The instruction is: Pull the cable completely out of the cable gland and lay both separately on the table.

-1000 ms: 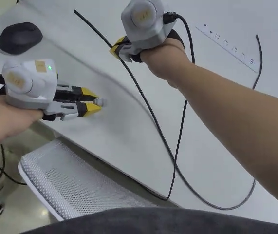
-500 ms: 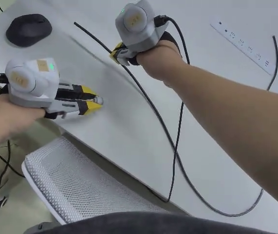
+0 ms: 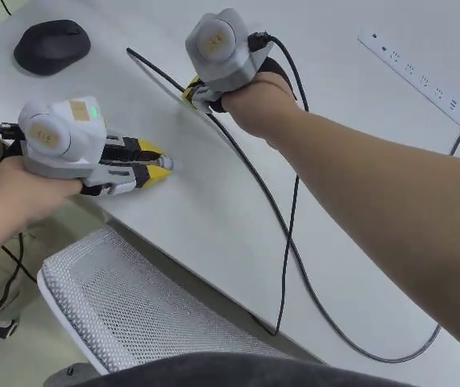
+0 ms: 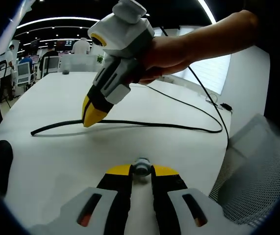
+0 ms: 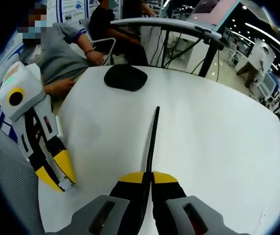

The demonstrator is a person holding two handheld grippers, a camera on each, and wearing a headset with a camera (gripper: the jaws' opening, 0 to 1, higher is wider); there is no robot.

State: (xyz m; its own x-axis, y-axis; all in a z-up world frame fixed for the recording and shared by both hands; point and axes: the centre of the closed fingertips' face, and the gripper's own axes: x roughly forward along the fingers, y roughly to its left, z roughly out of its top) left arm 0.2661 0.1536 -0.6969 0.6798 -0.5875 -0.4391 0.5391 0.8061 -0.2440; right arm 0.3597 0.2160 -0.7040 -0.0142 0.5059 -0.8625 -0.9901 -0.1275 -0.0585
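— Now, on to the set-down. Pinching the cable gland (image 4: 141, 164) in the tips of the left hand-held gripper (image 4: 141, 172), low over the worktop (image 3: 213, 210) near its front edge; touching or not, hard to tell.

— And with the right hand-held gripper (image 5: 148, 178)?

— Pressed together on the cable (image 5: 153, 132), a little back from its free end, up toward the mouse (image 5: 125, 77). Already clear of the gland, by the look of it.

— So, how to finish cleanly?

— Lower until resting on the worktop, then spread the jaws slowly. Probably light and round, so liable to roll if dropped; better placed further in from the edge.

— And on the cable side?

— Lay flat right there, well apart from the gland; then spread and lift straight up, to avoid dragging anything along.

— Worth watching for?

— Possibly a tug from the long slack trailing off across the worktop. Press down lightly before letting go.
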